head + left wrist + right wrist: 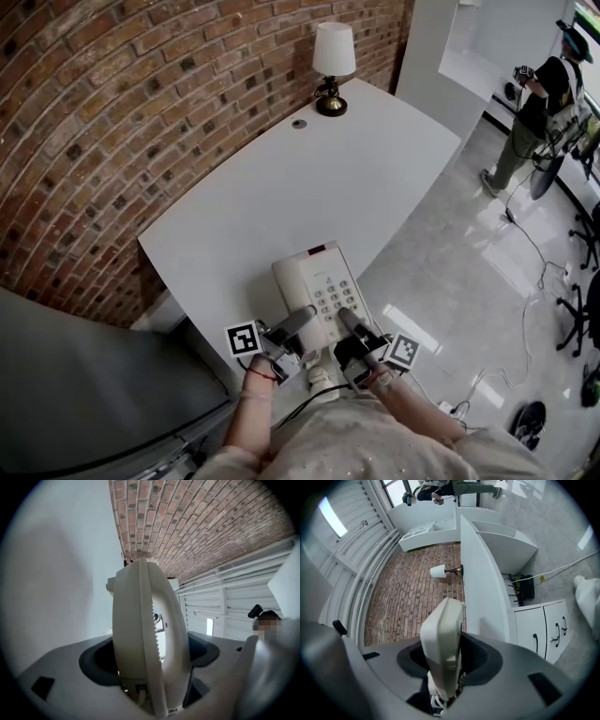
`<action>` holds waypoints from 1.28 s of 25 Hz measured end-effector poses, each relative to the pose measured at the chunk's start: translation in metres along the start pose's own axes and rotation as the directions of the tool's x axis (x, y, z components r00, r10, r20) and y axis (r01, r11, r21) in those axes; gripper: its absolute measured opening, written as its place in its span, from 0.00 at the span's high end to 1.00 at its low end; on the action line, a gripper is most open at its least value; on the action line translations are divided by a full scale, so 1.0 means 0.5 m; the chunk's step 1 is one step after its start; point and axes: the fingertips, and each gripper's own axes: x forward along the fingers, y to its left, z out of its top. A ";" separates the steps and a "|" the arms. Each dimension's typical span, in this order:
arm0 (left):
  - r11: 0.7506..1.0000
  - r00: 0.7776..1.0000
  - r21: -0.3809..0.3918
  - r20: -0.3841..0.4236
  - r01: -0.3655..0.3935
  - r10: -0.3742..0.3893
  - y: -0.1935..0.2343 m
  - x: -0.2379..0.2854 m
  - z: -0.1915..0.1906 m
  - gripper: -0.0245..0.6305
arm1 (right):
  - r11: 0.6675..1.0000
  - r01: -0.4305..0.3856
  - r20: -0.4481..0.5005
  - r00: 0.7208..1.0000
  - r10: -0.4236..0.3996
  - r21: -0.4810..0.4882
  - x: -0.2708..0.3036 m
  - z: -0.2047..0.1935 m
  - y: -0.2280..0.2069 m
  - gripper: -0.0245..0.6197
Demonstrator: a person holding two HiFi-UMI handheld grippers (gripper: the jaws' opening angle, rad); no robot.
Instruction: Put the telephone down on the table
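Along the left, the brick wall [112,112] is filling the background, with the white table [281,187] lying against it and a lamp [333,66] standing at the table's far end. At the near edge, the cream telephone [317,281] is lying keypad-up between two tongs. The left gripper [296,322] is clamping the telephone's left flank; in the left gripper view the body is filling the space between its jaws. The right gripper [349,324] is clamping the right flank likewise. Whether the base is touching the tabletop cannot be told. At far right, a person [544,103] is standing on the glossy floor [450,272].
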 end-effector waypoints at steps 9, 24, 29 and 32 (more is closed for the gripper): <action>1.000 0.999 -0.011 0.029 -0.018 0.019 0.034 0.029 0.066 0.35 | 1.000 0.012 -0.032 0.999 -0.012 0.018 0.068 0.042 -0.024 0.73; 0.995 0.995 -0.078 0.077 -0.059 0.065 0.102 0.129 0.218 0.35 | 0.993 0.087 -0.061 0.995 -0.082 0.078 0.207 0.166 -0.072 0.73; 0.993 0.994 -0.100 0.083 -0.067 0.076 0.125 0.160 0.267 0.35 | 0.990 0.115 -0.073 0.991 -0.109 0.081 0.251 0.206 -0.089 0.73; 0.991 0.993 -0.117 0.081 -0.072 0.082 0.135 0.177 0.292 0.35 | 0.989 0.124 -0.079 0.990 -0.118 0.083 0.274 0.226 -0.095 0.73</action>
